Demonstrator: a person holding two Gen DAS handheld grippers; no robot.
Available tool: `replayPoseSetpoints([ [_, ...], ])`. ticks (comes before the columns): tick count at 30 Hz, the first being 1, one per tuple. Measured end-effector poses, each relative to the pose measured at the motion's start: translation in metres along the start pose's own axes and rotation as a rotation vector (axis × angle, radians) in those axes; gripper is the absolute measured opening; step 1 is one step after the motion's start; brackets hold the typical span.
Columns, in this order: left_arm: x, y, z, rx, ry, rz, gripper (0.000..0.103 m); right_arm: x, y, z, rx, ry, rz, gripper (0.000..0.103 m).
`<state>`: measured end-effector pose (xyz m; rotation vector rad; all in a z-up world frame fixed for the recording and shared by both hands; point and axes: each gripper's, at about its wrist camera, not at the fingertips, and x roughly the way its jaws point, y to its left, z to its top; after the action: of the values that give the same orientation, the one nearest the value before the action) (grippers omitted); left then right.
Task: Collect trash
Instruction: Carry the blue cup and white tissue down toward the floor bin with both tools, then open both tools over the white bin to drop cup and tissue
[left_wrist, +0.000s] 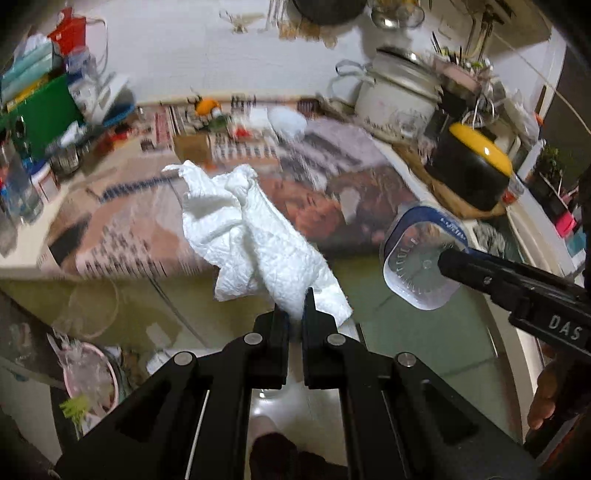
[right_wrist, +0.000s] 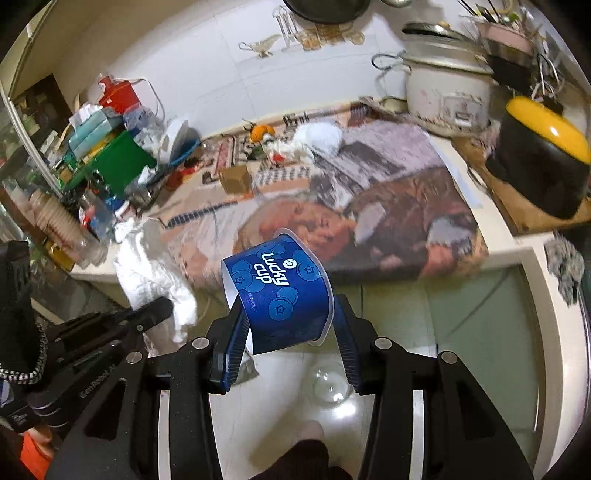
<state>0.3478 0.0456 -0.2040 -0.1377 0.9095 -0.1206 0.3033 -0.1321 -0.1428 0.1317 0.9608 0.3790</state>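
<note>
1. Two pieces of trash are in hand, both held clear of the bench (right_wrist: 509, 236) and out over the floor.
2. Left tool (left_wrist: 295, 306): clenched on a crumpled white paper towel (left_wrist: 255, 236), which hangs forward from the tips.
3. Right tool (right_wrist: 291, 325): clamped across a blue "Lucky cup" plastic cup (right_wrist: 277, 291), tilted on its side.
4. Left to do, by my reading: both items need dropping in a bin; none is clearly identifiable.
5. More likely trash sits at the bench's back: a white wad (right_wrist: 317, 142) and orange scraps (right_wrist: 260, 132).
</note>
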Motion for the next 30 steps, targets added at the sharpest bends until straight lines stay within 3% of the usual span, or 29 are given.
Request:
replayPoseSetpoints([
  [6, 0.049, -0.016, -0.051, -0.010, 0.123, 0.003, 0.004, 0.021, -0.026, -0.039, 0.015, 0.091, -0.011, 0.042],
  [13, 0.137, -0.007, -0.106, -0.031, 0.286, -0.014, 0.004, 0.078, -0.058, -0.077, 0.061, 0.182, -0.022, 0.042],
  [21, 0.256, 0.037, -0.175, -0.075, 0.402, -0.053, 0.004, 0.190, -0.085, -0.131, 0.108, 0.245, -0.036, 0.042],
  [30, 0.383, 0.091, -0.260, -0.120, 0.449, -0.108, 0.004, 0.328, -0.107, -0.211, 0.122, 0.300, -0.022, 0.042],
])
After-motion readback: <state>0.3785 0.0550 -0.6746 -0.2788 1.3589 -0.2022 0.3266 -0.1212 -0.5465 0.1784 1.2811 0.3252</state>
